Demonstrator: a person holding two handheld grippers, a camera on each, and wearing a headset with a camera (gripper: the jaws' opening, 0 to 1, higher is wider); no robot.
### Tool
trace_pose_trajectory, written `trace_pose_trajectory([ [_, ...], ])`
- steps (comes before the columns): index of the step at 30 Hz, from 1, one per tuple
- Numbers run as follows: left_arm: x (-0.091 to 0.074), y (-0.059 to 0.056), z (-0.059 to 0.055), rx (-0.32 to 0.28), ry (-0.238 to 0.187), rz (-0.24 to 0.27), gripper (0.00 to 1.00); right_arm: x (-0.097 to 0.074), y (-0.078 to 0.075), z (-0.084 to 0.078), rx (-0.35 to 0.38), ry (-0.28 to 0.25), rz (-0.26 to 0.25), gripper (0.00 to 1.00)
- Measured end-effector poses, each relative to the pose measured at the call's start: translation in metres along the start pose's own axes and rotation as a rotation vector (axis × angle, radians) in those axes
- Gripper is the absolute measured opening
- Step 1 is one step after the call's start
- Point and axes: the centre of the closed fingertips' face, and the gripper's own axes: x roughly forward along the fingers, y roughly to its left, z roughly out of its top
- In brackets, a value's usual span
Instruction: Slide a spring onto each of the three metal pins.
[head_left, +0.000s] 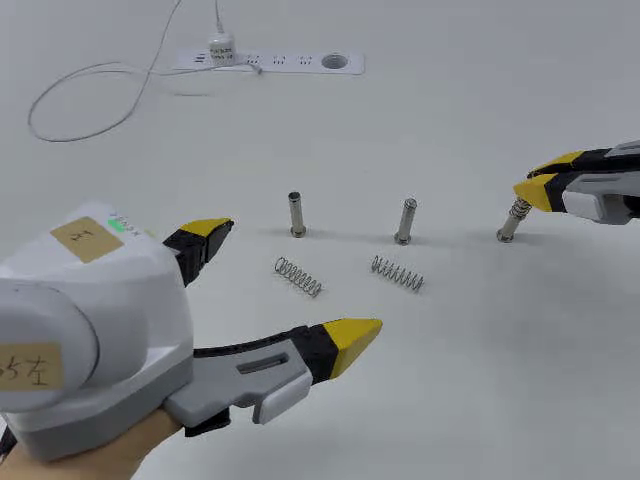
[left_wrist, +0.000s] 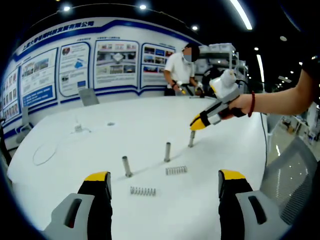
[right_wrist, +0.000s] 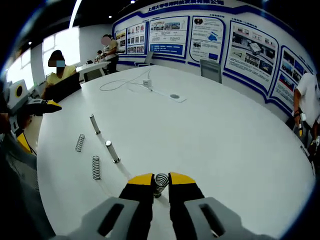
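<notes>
Left gripper right up close at the bottom left of the head view, and its black, yellow-tipped fingers are spread wide with nothing between them, hovering over the white table. Across on the right side the right gripper reaches in low, fingers pinched narrow. The right gripper view shows what they've got: the third spring, clamped between the two yellow tips. That spring sits over the upper part of the right pin, whose foot is on the table.

Far back on the table lies a white power strip with a white plug in it, and a thin white cable loops away to the left.

Now the row. The left pin and the middle pin stand upright in line with the right pin, well apart from each other, both bare. Just in front of them two loose springs lie flat on the table. The near-left spring rests just before the left pin, between the left gripper's open fingers as the head view frames it. The near-middle spring rests just before the middle pin.
</notes>
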Motion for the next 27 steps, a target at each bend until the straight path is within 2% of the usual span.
trace_pose_trajectory([
  [11, 0.001, 0.000, 0.001, 0.001, -0.003, -0.004, 0.89, 0.004, -0.004, -0.009, 0.015, 0.007, -0.018, 0.12],
  [27, 0.001, -0.001, 0.001, 0.002, -0.006, -0.005, 0.88, 0.014, -0.005, -0.024, 0.033, 0.027, -0.018, 0.12],
])
